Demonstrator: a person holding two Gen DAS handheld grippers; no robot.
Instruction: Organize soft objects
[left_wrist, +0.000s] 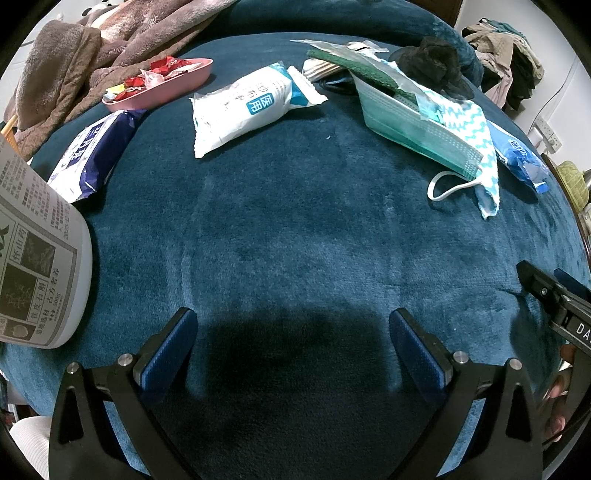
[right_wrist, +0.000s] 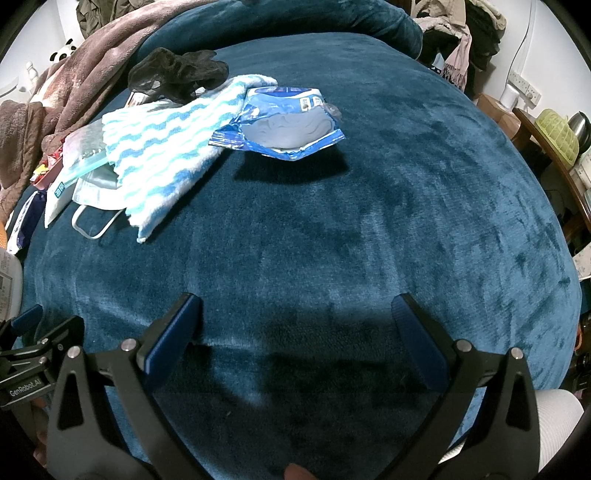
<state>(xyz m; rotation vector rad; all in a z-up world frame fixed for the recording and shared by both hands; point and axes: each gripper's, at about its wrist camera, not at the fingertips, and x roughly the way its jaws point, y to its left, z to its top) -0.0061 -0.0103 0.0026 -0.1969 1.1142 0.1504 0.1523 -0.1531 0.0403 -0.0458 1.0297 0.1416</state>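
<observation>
Left wrist view. Left gripper (left_wrist: 293, 347) low in the frame, jaws spread wide, nothing between them, hovering over a dark teal plush blanket (left_wrist: 295, 229). Upper centre: a white medical gauze pack (left_wrist: 243, 110), lying flat and alone. Upper right: a heap with a stack of green surgical masks (left_wrist: 417, 125), a white ear loop trailing at its lower end, a blue-and-white zigzag cloth (left_wrist: 476, 136) draped over it, a dark green cloth (left_wrist: 354, 64) and a crumpled black fabric piece (left_wrist: 436, 62) on top. Far right: a blue opened packet (left_wrist: 521, 158). Upper left: a pink tray of wrapped candies (left_wrist: 162, 83), a navy-and-white tissue pack (left_wrist: 92, 155) just below it, brown fleece (left_wrist: 74, 66) behind. Left edge: a white jar with a printed label (left_wrist: 40, 258). Right gripper (left_wrist: 546, 291) poking in at the right edge.

Right wrist view. Right gripper (right_wrist: 295, 332) also gaping, empty, above bare blanket. Upper left of centre: the zigzag cloth, masks peeking from beneath its left side, black fabric at the top. Blue packet just right of the cloth, mouth torn open, white wadding visible inside.

Judging by looks: all light and limp. Cloth and masks likely to sag and drag neighbours; best pinched at a free edge or bunched fold. Packets crinkly, probably slippery; best taken across the middle or by a sealed end.
</observation>
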